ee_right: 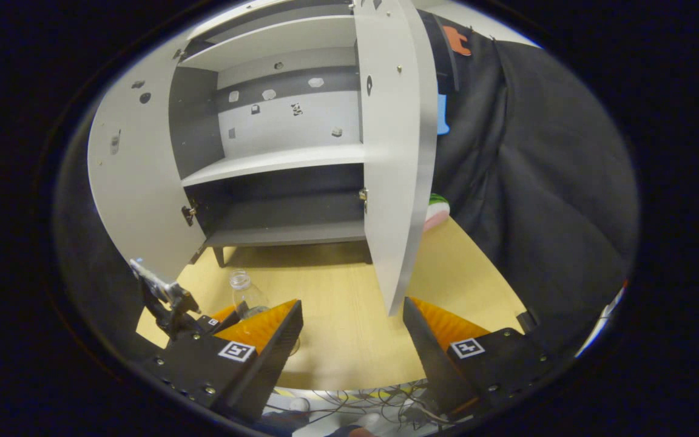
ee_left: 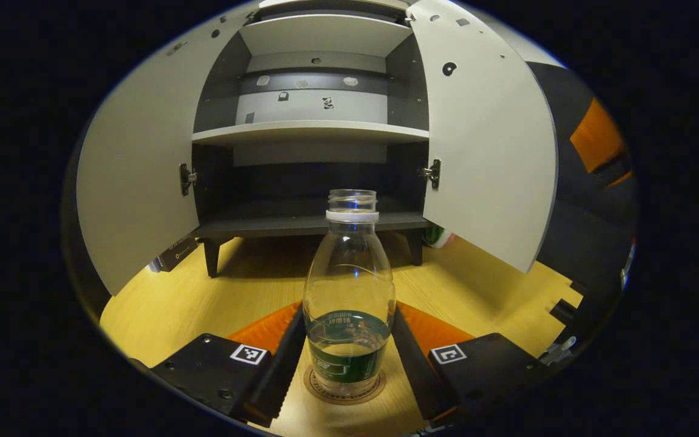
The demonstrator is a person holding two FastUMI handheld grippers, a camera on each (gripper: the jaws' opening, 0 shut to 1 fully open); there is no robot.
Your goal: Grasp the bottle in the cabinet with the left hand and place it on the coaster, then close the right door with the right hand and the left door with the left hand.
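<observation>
While the bottle (ee_left: 349,291) stands upright on the coaster (ee_left: 344,388), the left gripper (ee_left: 349,358) brackets it w/ one finger each side; fingers close to the label but whether they press it I can't tell. Bottle is capless, clear, just fwd of the fingertips. Beyond it the cabinet (ee_left: 313,133) stands w/ left door (ee_left: 137,176) & right door (ee_left: 489,152) both swung open. Right gripper (ee_right: 352,340) has fingers spread wide, holding nothing, over bare wooden tabletop (ee_right: 343,291); right door's edge hangs just fwd between its fingers, not touching. Bottle shows past its left finger
</observation>
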